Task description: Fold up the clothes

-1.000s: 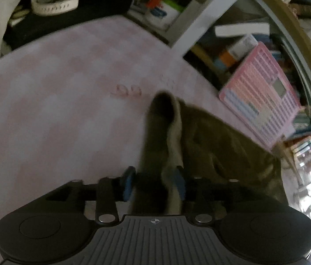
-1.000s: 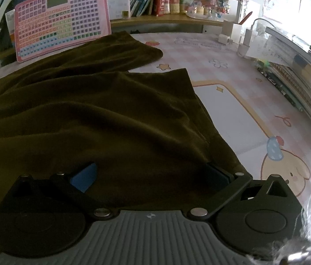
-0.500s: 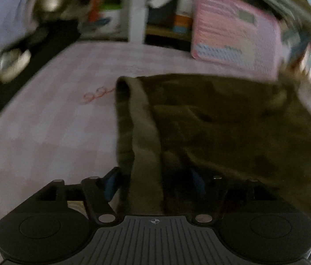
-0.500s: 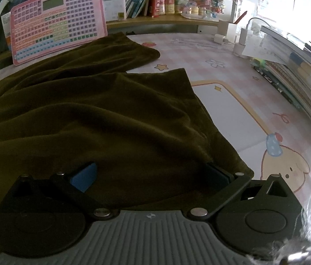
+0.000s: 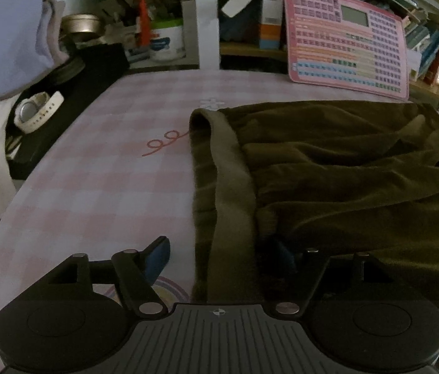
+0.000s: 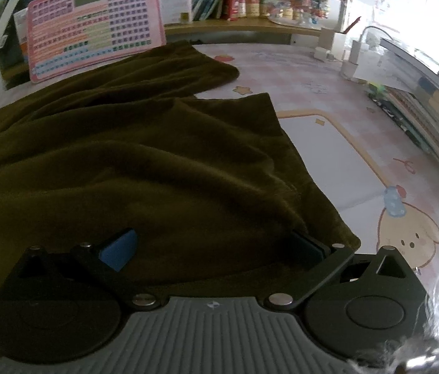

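A dark olive garment (image 5: 344, 171) lies spread and wrinkled on the pink checked table mat (image 5: 94, 187). Its lighter ribbed waistband (image 5: 231, 171) runs from the left gripper up to a folded corner. My left gripper (image 5: 221, 252) is low over the mat and its jaws are opening. The waistband lies between them; the left pad stands clear of the cloth, while the right pad is partly hidden under a fold. In the right wrist view the garment (image 6: 157, 162) fills the left and middle. My right gripper (image 6: 213, 247) is wide open, straddling the garment's near hem, with its pads apart from the cloth.
A pink chart board (image 5: 344, 40) leans on the bookshelf behind the garment. A white watch (image 5: 37, 112) lies on a black case at the left, near jars and pens. Plugs and a cable (image 6: 350, 62) sit at the back right, and a stack of books (image 6: 431, 118) lines the right edge.
The left gripper's jaws have spread wide and released the waistband they pinched. The left wrist has rolled, so its view now sits level. The right gripper and cloth have not moved.
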{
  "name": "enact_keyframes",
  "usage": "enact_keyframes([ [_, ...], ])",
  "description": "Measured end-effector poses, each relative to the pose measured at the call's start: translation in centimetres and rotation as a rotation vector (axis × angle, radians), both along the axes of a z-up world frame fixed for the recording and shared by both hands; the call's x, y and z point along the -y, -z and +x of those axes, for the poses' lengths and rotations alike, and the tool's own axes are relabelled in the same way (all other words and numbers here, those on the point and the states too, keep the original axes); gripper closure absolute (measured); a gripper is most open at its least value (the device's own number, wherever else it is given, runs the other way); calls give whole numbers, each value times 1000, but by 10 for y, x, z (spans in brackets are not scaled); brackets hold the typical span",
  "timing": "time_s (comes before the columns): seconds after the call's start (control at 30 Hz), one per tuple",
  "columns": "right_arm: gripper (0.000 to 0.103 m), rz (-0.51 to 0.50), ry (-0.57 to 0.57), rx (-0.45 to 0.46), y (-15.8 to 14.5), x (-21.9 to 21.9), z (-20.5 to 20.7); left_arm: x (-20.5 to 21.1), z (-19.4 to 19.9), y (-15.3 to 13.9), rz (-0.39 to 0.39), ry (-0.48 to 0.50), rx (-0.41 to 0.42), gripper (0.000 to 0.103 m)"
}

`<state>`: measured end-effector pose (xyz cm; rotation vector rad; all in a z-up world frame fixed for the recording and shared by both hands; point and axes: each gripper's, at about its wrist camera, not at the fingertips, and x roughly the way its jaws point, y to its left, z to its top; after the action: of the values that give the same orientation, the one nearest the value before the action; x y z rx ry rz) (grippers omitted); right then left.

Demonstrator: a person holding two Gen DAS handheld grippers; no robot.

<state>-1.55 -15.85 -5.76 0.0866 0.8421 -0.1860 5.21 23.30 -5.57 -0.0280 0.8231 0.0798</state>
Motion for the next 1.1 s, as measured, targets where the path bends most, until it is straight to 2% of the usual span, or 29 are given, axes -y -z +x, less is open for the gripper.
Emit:
enact_keyframes([
  [0.37,0,1,-57,11,1,1,-4,-1,-2,0,-1,-28,1,29],
  [0.57,0,2,-65,5,0,2,-5,-3,-12,-10,-41,-40,2,29],
  [0.67,0,0,-52,-15,-4,3,-8,-2,-24,-17,-42,-32,22,30],
  [0.97,0,-65,94,-22,-10,26,-32,4,-46,-26,-22,-37,72,30],
  [1.1,0,-94,86,-42,-6,36,-28,7,-49,-31,-23,-53,98,30],
])
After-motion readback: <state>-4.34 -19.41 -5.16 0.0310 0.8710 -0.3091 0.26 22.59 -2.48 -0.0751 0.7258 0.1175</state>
